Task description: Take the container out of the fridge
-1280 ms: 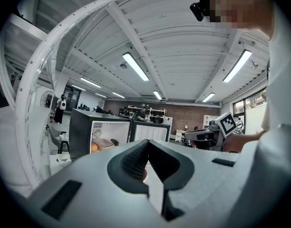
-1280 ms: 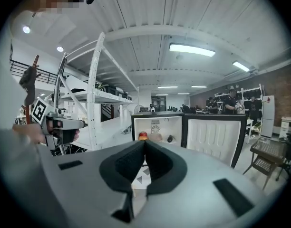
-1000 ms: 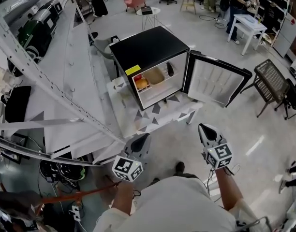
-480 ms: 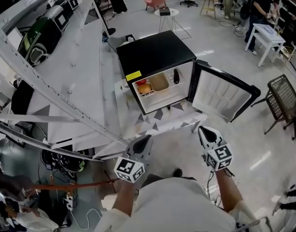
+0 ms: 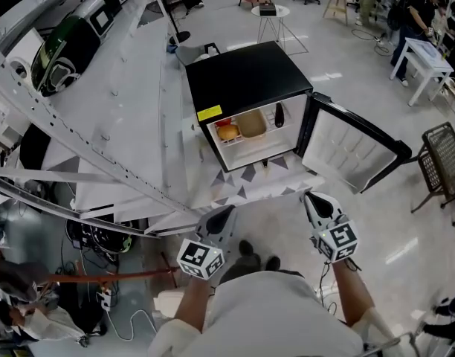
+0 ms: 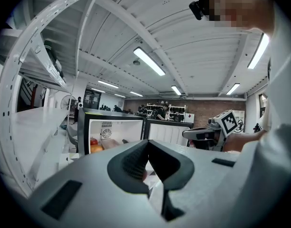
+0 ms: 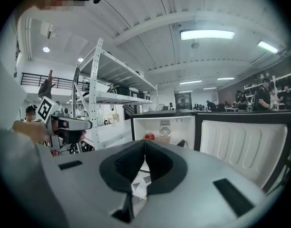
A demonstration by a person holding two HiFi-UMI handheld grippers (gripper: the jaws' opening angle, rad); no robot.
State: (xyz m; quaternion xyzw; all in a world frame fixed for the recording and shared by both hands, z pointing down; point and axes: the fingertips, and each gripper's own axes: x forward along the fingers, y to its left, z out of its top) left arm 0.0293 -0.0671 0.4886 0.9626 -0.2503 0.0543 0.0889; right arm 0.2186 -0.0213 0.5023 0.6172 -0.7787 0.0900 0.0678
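Note:
A black mini fridge point(image 5: 246, 80) stands on a low table with a triangle pattern point(image 5: 246, 187), its door point(image 5: 354, 151) swung open to the right. On its shelf a tan container point(image 5: 251, 123) sits between an orange and red fruit point(image 5: 228, 132) and a dark bottle point(image 5: 279, 114). My left gripper point(image 5: 221, 216) and right gripper point(image 5: 314, 201) hover side by side in front of the table, short of the fridge, both shut and empty. The left gripper view shows the container point(image 6: 110, 144) far ahead. In the right gripper view the container point(image 7: 164, 139) sits beside the red fruit point(image 7: 150, 136).
A tall white metal shelving rack point(image 5: 101, 125) runs along the left, close to the fridge. A wire basket chair point(image 5: 444, 162) stands at the right. White tables, stools and people are at the back. Cables lie on the floor at lower left.
The fridge and table have come closer and shifted right in the head view as the person steps toward them. Both grippers stay shut and level.

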